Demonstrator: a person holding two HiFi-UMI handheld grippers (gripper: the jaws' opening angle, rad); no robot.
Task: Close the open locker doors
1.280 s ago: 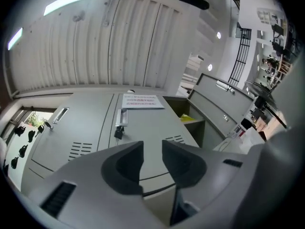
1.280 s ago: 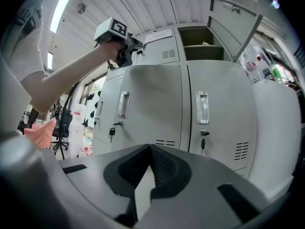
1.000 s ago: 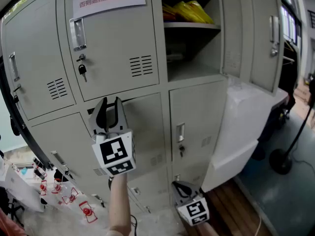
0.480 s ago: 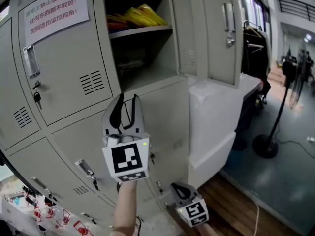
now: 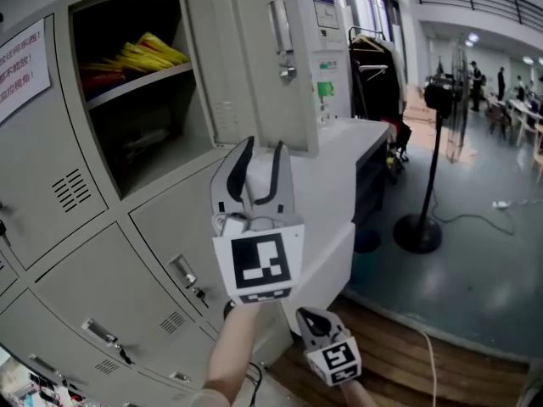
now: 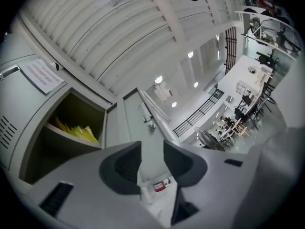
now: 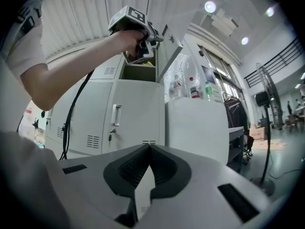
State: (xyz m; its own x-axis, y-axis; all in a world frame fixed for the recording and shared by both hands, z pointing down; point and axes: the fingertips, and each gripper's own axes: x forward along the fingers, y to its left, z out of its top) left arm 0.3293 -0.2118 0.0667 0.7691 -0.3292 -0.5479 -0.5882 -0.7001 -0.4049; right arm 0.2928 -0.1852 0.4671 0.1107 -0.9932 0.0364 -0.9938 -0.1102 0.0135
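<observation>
At the upper right of the grey lockers (image 5: pixel 102 253), one locker door (image 5: pixel 254 58) stands swung wide, its latch handle (image 5: pixel 282 36) facing out. Its compartment (image 5: pixel 140 130) is dark inside, with yellow packets (image 5: pixel 146 55) on the shelf. The locker doors below and to the left are flush shut, and a paper notice (image 5: pixel 21 62) is on the one at the left.

The left gripper (image 5: pixel 263 148) is raised in front of the open door's lower edge. Its jaws have just been opening and now stand released, with nothing between them; the left gripper view looks through the gap at the door. The right gripper (image 5: pixel 310 315) hangs low near the wooden floor, its jaws clenched together on nothing.

A tall white cabinet (image 5: pixel 344 176) stands just beside the lockers, under the swung door, with bottles (image 7: pixel 190 87) on top. Further right are a clothes rack (image 5: pixel 373 66) and a round-based stand (image 5: pixel 418 227).
</observation>
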